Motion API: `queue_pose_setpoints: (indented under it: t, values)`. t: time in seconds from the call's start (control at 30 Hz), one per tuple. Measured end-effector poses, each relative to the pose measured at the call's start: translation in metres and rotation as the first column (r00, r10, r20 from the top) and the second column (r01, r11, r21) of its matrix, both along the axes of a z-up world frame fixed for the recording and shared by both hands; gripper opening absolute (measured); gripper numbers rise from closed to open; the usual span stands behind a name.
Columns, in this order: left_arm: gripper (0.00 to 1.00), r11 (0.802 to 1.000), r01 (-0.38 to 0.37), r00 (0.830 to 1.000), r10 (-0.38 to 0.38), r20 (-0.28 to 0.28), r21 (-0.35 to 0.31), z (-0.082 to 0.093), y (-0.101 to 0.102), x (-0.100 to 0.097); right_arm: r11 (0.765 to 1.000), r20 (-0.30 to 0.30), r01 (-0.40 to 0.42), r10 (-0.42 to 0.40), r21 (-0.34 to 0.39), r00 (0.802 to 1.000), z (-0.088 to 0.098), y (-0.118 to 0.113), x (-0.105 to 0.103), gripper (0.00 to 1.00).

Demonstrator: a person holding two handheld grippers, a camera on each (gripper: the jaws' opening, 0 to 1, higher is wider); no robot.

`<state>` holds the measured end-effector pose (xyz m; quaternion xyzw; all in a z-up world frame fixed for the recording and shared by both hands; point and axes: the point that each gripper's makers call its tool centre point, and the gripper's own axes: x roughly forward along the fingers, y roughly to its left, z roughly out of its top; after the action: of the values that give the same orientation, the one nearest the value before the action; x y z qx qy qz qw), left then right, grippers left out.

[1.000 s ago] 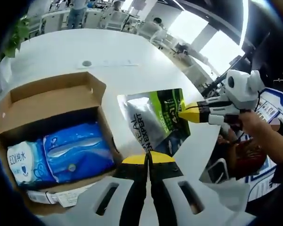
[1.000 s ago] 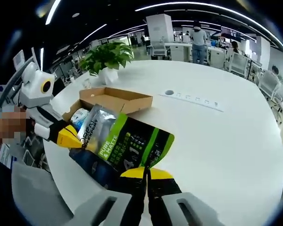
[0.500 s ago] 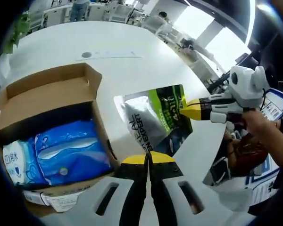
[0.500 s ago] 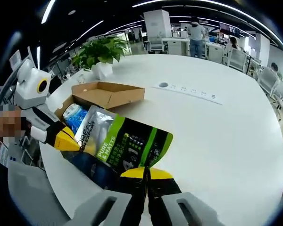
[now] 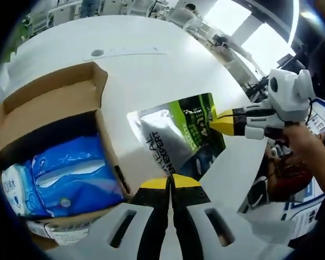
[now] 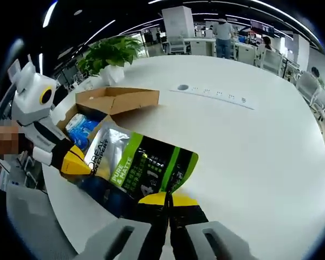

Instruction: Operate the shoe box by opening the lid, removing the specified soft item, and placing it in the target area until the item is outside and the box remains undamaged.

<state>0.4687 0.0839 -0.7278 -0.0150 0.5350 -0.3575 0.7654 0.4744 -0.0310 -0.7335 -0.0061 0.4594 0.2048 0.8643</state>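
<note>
A silver, green and black soft pouch [image 5: 179,135] [image 6: 138,168] hangs stretched over the white table [image 5: 151,70], held at two ends. My left gripper [image 5: 170,181] is shut on its lower edge. My right gripper [image 6: 167,199] is shut on the opposite edge; it enters the left gripper view from the right [image 5: 223,121]. The left gripper appears in the right gripper view at the left [image 6: 76,162]. The open cardboard shoe box [image 5: 49,103] [image 6: 116,100] lies left of the pouch, lid flap folded back, with blue wipe packs [image 5: 76,173] inside.
A potted plant [image 6: 111,54] stands behind the box. A flush power strip [image 6: 216,95] sits in the table's middle. Chairs, desks and people occupy the room behind. A person's hand [image 5: 306,146] holds the right gripper.
Both views have shifted a little: the pouch has moved slightly rightward, away from the box. Both grips are unchanged.
</note>
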Motion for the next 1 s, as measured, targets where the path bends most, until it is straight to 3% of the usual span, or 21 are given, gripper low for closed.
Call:
queue_pose_setpoints:
  t: [0.2, 0.53, 0.63, 1.0]
  values:
    - [0.0, 0.999, -0.013, 1.0, 0.013, -0.002, 0.038, -0.011, -0.002, 0.0, 1.0, -0.011, 0.01, -0.01, 0.012, 1.0, -0.009, -0.003, 0.001, 0.0]
    - [0.0, 0.988, 0.088, 0.994, -0.096, 0.055, 0.126, -0.022, -0.013, -0.003, 0.999, -0.021, 0.028, -0.027, 0.022, 0.999, -0.023, -0.013, 0.001, 0.0]
    - [0.0, 0.988, 0.086, 0.995, -0.093, 0.045, 0.13, -0.026, -0.015, -0.003, 0.999, -0.025, 0.03, -0.03, 0.023, 0.999, -0.026, -0.016, 0.0, 0.0]
    - [0.0, 0.959, 0.175, 0.978, -0.195, 0.07, 0.225, -0.042, -0.022, -0.005, 0.998, -0.035, 0.045, -0.044, 0.034, 0.998, -0.038, -0.021, -0.004, 0.0]
